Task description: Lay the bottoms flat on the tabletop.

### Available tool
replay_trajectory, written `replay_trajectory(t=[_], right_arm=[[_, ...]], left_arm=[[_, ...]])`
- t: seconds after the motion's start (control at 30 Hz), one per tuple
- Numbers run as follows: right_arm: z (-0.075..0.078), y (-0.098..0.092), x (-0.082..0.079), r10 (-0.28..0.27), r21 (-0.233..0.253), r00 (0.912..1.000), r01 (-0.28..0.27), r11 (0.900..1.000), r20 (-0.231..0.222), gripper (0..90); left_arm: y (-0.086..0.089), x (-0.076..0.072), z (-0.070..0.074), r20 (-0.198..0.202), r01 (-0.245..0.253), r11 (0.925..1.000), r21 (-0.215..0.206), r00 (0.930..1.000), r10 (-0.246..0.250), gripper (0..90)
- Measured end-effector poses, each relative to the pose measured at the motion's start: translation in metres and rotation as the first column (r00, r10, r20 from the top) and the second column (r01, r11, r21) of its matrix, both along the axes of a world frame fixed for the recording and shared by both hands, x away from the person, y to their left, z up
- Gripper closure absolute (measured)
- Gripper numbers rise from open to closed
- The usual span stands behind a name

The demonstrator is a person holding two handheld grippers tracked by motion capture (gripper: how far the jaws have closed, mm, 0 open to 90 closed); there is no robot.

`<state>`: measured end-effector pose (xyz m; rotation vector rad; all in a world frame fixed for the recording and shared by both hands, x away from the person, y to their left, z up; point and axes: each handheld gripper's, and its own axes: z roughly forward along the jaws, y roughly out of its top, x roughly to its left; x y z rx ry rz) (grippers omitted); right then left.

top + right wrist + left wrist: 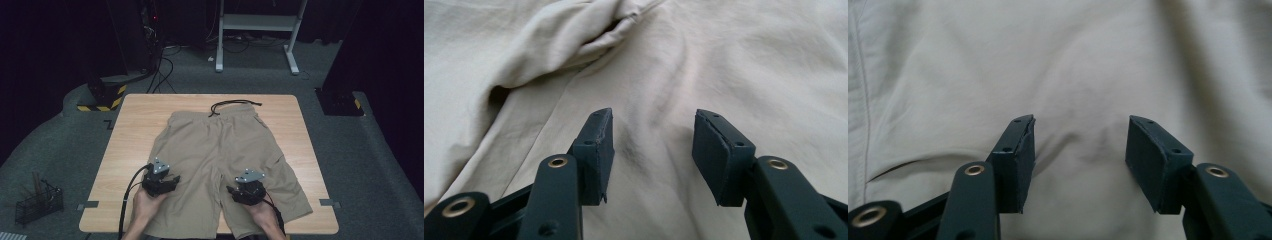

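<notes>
While both tongs gape, shorts (220,155) cover the table (125,145).

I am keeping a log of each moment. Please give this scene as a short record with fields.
garment: beige shorts lying flat, waistband far from the person
drawstring: black drawstring on the table
left hand-held gripper: open, over the left leg
right hand-held gripper: open, over the right leg
grasp: nothing held yet
</notes>
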<state>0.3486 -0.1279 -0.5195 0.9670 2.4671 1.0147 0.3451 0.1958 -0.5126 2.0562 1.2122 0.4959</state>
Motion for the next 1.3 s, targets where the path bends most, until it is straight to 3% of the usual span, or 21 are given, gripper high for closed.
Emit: replay_trajectory(t=[0.13, 0.17, 0.2, 0.3, 0.4, 0.5, 0.6, 0.7, 0.77, 0.8, 0.87, 0.97, 1.03, 1.07, 1.17, 1.2, 1.27, 1.3], right_arm=[[0.003, -0.002, 0.0, -0.026, 0.021, 0.9996, 0.026, 0.999, 0.014, 49.5], [0.003, -0.003, 0.001, -0.028, 0.016, 0.9996, 0.028, 0.999, 0.006, 48.9], [0.001, -0.003, 0.003, -0.03, 0.0, 0.9995, 0.03, 1.0, -0.006, 47.7], [-0.002, -0.003, 0.005, -0.023, 0.017, 0.9997, 0.023, 1.0, 0.007, 46.9], [-0.004, 0.0, 0.011, -0.024, 0.029, 0.9996, 0.023, 0.999, 0.018, 45.7], [-0.004, 0.005, 0.021, -0.029, 0.03, 0.9994, 0.029, 0.999, 0.017, 45.1], [-0.004, 0.01, 0.033, -0.053, 0.031, 0.9984, 0.053, 0.998, 0.017, 45.0], [-0.004, 0.015, 0.044, -0.081, 0.03, 0.9966, 0.081, 0.996, 0.016, 45.0], [-0.004, 0.018, 0.051, -0.105, 0.03, 0.9943, 0.105, 0.994, 0.017, 45.0], [-0.004, 0.02, 0.054, -0.116, 0.031, 0.9931, 0.115, 0.993, 0.018, 45.1], [-0.004, 0.022, 0.059, -0.137, 0.029, 0.9904, 0.136, 0.99, 0.021, 45.1], [-0.004, 0.026, 0.067, -0.161, 0.028, 0.9868, 0.16, 0.987, 0.021, 45.2], [-0.004, 0.027, 0.068, -0.165, 0.029, 0.9861, 0.164, 0.986, 0.02, 45.2], [-0.004, 0.027, 0.068, -0.165, 0.029, 0.9861, 0.164, 0.986, 0.02, 45.2], [-0.004, 0.027, 0.068, -0.161, 0.026, 0.9865, 0.161, 0.987, 0.026, 45.4], [-0.004, 0.027, 0.068, -0.161, 0.026, 0.9865, 0.161, 0.987, 0.026, 45.4], [-0.004, 0.027, 0.068, -0.164, 0.026, 0.9861, 0.164, 0.986, 0.025, 45.4], [-0.004, 0.027, 0.068, -0.162, 0.026, 0.9865, 0.161, 0.987, 0.026, 45.4]], left_arm=[[-0.004, -0.007, 0.0, -0.024, 0.032, 0.9993, 0.017, 0.9992, -0.032, 45.0], [-0.005, -0.004, -0.002, -0.041, 0.033, 0.9989, 0.032, 0.9986, -0.032, 44.9], [-0.004, 0.0, -0.004, -0.031, 0.032, 0.9992, 0.024, 0.999, -0.031, 44.2], [-0.003, 0.013, -0.006, -0.036, 0.005, 0.9995, -0.031, 0.9993, -0.006, 42.6], [-0.01, 0.024, -0.009, 0.017, 0.011, 0.9998, 0.018, 0.9998, -0.011, 40.4], [-0.011, 0.045, -0.01, 0.019, 0.006, 0.9999, 0.015, 0.9998, -0.007, 38.9], [-0.009, 0.065, -0.009, 0.015, -0.023, 0.9996, 0.017, 0.9996, 0.023, 38.0], [-0.007, 0.084, -0.007, -0.008, -0.083, 0.9959, 0.036, 0.9965, 0.084, 36.5], [-0.008, 0.087, -0.001, -0.016, -0.11, 0.9904, 0.084, 0.9937, 0.111, 39.2], [-0.008, 0.084, 0.002, -0.007, -0.106, 0.99, 0.094, 0.9942, 0.107, 40.7], [-0.008, 0.07, 0.013, 0.033, -0.075, 0.9945, 0.073, 0.9968, 0.073, 40.9], [-0.005, 0.04, 0.03, 0.076, -0.003, 0.9992, 0.039, 0.9971, 0.0, 40.9], [-0.006, 0.018, 0.033, 0.047, 0.068, 0.9977, -0.009, 0.9966, -0.067, 40.8], [-0.008, 0.007, 0.031, 0.03, 0.105, 0.9943, -0.019, 0.9941, -0.104, 40.8], [-0.023, -0.018, 0.016, -0.01, 0.188, 0.9815, 0.036, 0.9822, -0.188, 40.6], [-0.029, -0.021, 0.008, -0.028, 0.204, 0.9779, 0.047, 0.9789, -0.202, 40.6], [-0.035, -0.019, -0.002, -0.044, 0.2, 0.9772, 0.072, 0.9794, -0.197, 40.7], [-0.034, -0.015, -0.004, -0.034, 0.193, 0.9803, 0.043, 0.9809, -0.192, 40.3]])
